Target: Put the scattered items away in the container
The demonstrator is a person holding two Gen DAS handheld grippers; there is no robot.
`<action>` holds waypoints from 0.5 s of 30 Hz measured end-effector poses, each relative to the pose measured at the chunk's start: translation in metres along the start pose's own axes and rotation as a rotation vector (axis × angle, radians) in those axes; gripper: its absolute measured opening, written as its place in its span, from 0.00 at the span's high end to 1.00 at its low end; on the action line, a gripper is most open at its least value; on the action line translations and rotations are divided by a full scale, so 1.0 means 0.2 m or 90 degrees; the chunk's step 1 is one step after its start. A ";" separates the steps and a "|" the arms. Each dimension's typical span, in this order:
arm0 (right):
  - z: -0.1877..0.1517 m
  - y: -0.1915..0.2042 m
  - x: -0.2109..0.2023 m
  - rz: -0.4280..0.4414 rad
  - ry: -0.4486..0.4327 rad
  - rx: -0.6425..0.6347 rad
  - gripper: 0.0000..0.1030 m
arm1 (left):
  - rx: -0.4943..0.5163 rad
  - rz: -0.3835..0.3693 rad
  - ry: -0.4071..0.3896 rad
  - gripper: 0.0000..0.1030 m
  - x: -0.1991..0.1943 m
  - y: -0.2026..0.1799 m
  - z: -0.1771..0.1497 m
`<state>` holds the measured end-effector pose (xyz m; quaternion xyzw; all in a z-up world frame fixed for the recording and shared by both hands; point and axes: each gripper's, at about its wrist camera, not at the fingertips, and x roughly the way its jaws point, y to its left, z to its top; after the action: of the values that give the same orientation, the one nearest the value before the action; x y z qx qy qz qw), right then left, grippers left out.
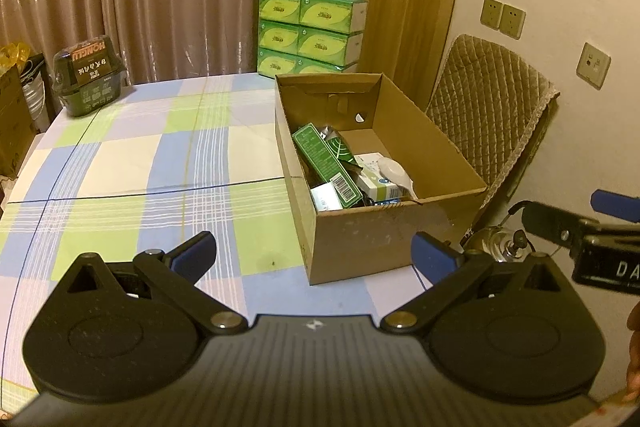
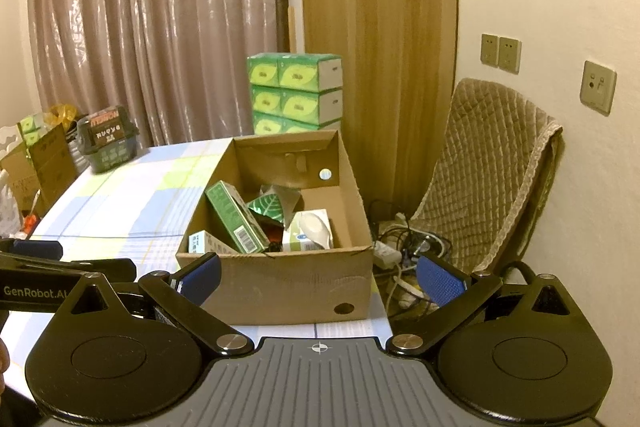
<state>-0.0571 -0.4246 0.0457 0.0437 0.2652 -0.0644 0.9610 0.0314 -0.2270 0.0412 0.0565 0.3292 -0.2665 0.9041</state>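
An open cardboard box (image 1: 372, 227) (image 2: 296, 287) stands at the right edge of the checked tablecloth (image 1: 140, 163) (image 2: 132, 203). Inside lie a long green carton (image 1: 326, 163) (image 2: 236, 219), a green leaf-print packet (image 2: 269, 206), white cartons (image 1: 378, 185) (image 2: 306, 233) and a white rounded item (image 1: 394, 171) (image 2: 316, 223). My left gripper (image 1: 316, 253) is open and empty, held in front of the box. My right gripper (image 2: 320, 277) is open and empty, close to the box's near wall; it also shows at the right of the left wrist view (image 1: 600, 227).
A dark green packaged tub (image 1: 90, 79) (image 2: 107, 139) sits at the table's far left corner. Stacked green tissue packs (image 1: 312, 31) (image 2: 294, 91) stand behind the table. A padded chair (image 1: 492, 119) (image 2: 492, 171), a kettle (image 1: 500, 243) and tangled cables (image 2: 404, 247) are right of the table.
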 end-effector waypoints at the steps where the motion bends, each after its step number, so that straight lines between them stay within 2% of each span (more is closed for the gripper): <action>1: 0.00 0.00 0.00 -0.001 0.000 0.000 0.02 | 0.000 0.000 -0.001 0.01 0.00 0.00 0.00; 15: 0.01 0.05 0.01 -0.003 0.004 -0.012 0.02 | -0.006 -0.006 -0.003 0.01 -0.01 0.05 -0.01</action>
<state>-0.0533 -0.4160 0.0460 0.0343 0.2692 -0.0642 0.9603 0.0345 -0.2175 0.0398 0.0498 0.3288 -0.2695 0.9038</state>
